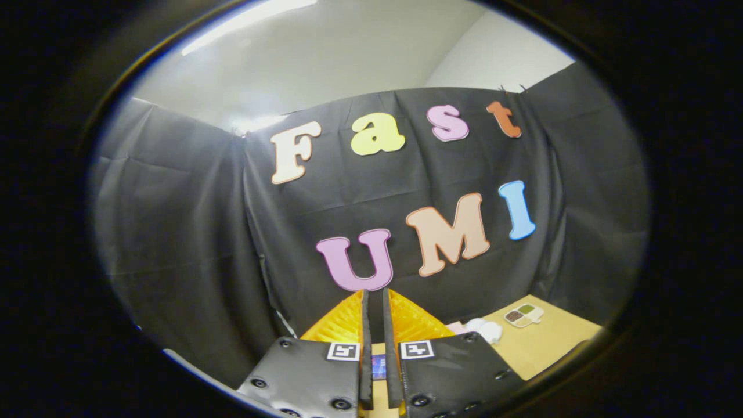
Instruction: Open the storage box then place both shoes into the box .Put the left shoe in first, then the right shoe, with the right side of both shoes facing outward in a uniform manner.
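The gripper (374,302) is tilted up toward the black cloth wall (191,232), its two fingers nearly together with only a thin gap between them and nothing held. At about four o'clock from the fingertips, a small divided tray (523,315) sits on the tan table (551,342), its compartments holding dark, green and pale contents too small to identify. Between tray and fingers lies a crumpled white lump (486,330), partly hidden. Storage box and shoes cannot be made out here.
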Available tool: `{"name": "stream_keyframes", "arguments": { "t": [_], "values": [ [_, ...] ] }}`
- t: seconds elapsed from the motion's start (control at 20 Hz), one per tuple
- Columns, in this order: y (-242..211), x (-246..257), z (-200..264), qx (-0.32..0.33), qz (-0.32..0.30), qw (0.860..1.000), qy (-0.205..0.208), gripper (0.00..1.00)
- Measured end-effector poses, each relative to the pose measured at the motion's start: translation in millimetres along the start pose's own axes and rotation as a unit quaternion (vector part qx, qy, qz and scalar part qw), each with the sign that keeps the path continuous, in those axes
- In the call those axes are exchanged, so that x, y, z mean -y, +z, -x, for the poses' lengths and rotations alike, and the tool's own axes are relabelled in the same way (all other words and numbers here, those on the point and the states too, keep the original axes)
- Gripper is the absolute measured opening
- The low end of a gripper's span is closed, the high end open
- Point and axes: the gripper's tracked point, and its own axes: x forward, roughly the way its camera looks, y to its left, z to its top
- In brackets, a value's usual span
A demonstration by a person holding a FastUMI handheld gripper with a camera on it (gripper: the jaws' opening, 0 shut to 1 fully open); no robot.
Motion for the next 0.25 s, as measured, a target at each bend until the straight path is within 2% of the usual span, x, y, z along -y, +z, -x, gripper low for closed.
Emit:
{"name": "stream_keyframes", "arguments": {
  "t": [0.25],
  "values": [
    [5,32,16,0.015,0.032,0.999,-0.028,0.11]
  ]
}}
